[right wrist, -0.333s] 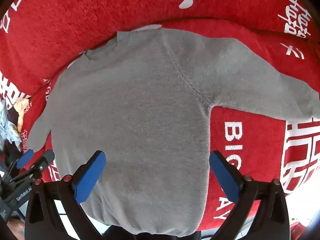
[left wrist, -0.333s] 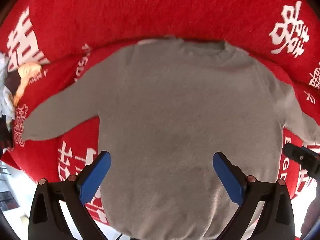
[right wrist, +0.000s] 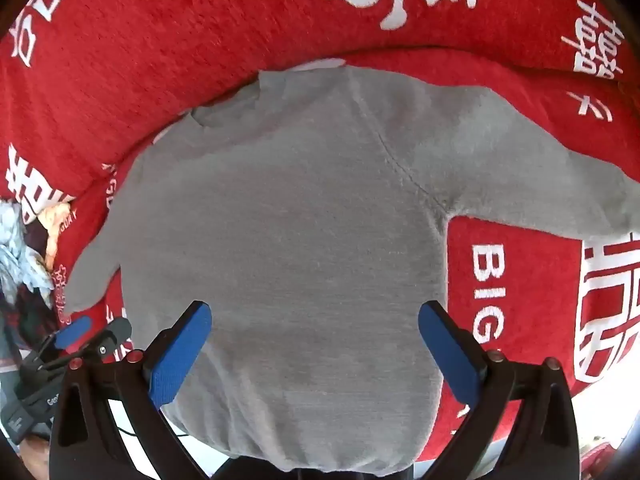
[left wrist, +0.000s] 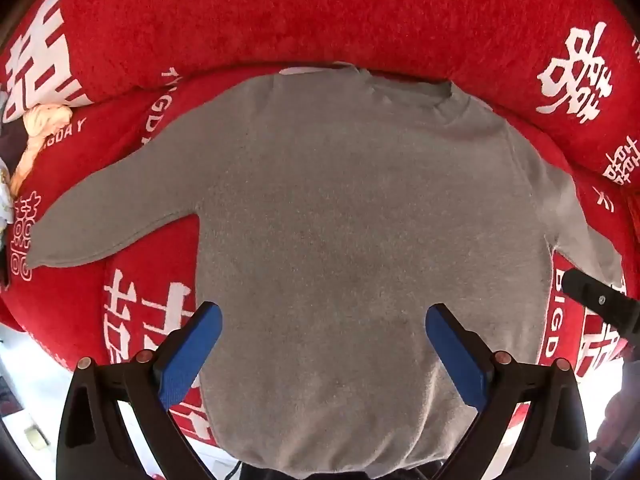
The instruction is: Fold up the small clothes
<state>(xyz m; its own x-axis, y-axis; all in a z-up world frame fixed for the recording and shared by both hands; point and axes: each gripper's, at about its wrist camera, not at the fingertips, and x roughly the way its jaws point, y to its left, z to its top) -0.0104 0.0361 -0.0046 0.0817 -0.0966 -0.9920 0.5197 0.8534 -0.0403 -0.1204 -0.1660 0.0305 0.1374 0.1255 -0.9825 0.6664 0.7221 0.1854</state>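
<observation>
Grey sweater (left wrist: 360, 216) (right wrist: 288, 220) is laid flat, face spread, filling the centre of both wrist frames; collar at the top, hem at the bottom edge of frame. It is spread on a red blanket (left wrist: 320, 12) (right wrist: 160, 32) printed with white characters and "BIGDAY" lettering. One sleeve (left wrist: 120, 208) is stretched out toward the left of the left wrist frame; the other sleeve (right wrist: 540, 184) is stretched toward the right of the right wrist frame. Both sleeves lie flat on the blanket, unfolded.

Left hand-held gripper (left wrist: 324, 320): blue pads spread wide, held above the lower body of the sweater, nothing pinched. Contact with the fabric cannot be told.

Right hand-held gripper (right wrist: 316, 316): pads likewise spread wide over the lower body of the sweater, nothing pinched. Its black finger is also seen at the right edge of the left wrist frame; the left one is seen at the lower left of the right wrist frame.

A pile of other clothes (left wrist: 36, 128) (right wrist: 24, 248) is seen at the left edge of both frames, on the blanket, just past the left sleeve cuff.
</observation>
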